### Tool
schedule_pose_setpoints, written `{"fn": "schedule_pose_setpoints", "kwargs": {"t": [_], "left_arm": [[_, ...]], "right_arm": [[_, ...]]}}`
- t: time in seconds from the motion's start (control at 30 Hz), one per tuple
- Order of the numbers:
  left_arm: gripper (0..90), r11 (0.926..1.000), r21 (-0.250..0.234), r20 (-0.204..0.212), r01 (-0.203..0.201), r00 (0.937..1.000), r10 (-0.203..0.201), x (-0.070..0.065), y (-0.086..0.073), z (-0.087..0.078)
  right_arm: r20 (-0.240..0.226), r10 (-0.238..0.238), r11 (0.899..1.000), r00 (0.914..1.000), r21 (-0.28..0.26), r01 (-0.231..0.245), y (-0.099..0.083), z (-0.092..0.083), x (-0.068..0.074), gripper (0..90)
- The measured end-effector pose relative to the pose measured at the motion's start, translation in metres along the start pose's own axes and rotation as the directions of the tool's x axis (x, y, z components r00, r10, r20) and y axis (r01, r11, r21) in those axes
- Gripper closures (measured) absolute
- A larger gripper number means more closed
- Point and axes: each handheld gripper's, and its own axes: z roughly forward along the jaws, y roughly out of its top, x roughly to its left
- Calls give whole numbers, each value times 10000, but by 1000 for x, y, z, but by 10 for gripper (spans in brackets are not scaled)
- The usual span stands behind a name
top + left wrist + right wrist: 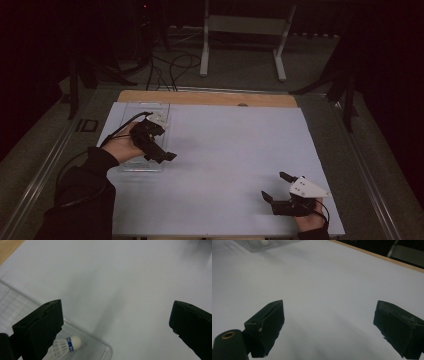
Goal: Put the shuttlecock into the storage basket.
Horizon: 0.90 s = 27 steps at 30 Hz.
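The left tool (pixel 161 150) hangs released, jaws wide, with nothing between them. Just below and beside its left jaw lies a white feathered shuttlecock with a blue band at its cork (pixel 67 343), inside the shallow clear plastic tray (pixel 106 350), close to the tray's near corner. The right tool (pixel 280 187) also stands spread and empty over the bare pale grey table (pixel 225 150), with the tray well ahead of it. The risk, as I judge it: the shuttlecock sits tight against the tray's corner, so a jaw coming down could strike the rim, shove the light tray, or crush the feathers instead of gripping the cork.
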Motion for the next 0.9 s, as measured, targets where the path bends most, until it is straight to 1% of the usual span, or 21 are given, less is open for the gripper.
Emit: {"fn": "schedule_pose_setpoints", "kwargs": {"t": [0.07,0.13,0.23,0.3,0.37,0.47,0.5,0.57,0.6,0.67,0.8,0.9], "left_arm": [[3,9998,81,29,-205,9998,205,-3,2,2],[3,9996,78,211,-253,9995,251,-6,4,3],[3,9995,5,293,-331,9990,331,-11,7,5],[3,9989,-22,328,-474,9983,474,-14,9,6],[3,9985,-99,320,-532,9981,535,-16,11,7],[3,9983,-154,301,-555,9980,559,-18,12,8],[3,9987,-137,393,-501,9979,506,-20,12,9],[3,9983,-104,402,-575,9975,579,-22,13,11],[3,9982,-3,444,-600,9972,600,-22,13,12],[3,9977,12,394,-677,9969,676,-25,14,14],[3,9979,-25,561,-650,9963,651,-30,16,20],[3,9972,-44,538,-740,9958,741,-34,17,25]], "right_arm": [[-3,-1,10000,10000,2,1,0,0,0,97],[-9,-13,10000,10000,-3,13,0,0,0,97],[-2,-9,10000,10000,-2,9,0,0,0,97],[-4,-2,10000,10000,0,2,0,0,0,97],[-4,21,10000,10000,2,-21,0,0,0,97],[-4,2,10000,10000,-21,-3,0,0,0,97],[2,5,10000,10000,-25,-5,0,0,0,97],[-3,18,10000,10000,-12,-18,0,0,0,97],[-6,25,10000,10000,-12,-25,0,0,0,97],[-4,23,10000,10000,3,-23,0,0,0,97],[-6,35,10000,10000,-1,-35,0,0,0,97],[-12,39,10000,10000,1,-39,0,0,0,97]]}}
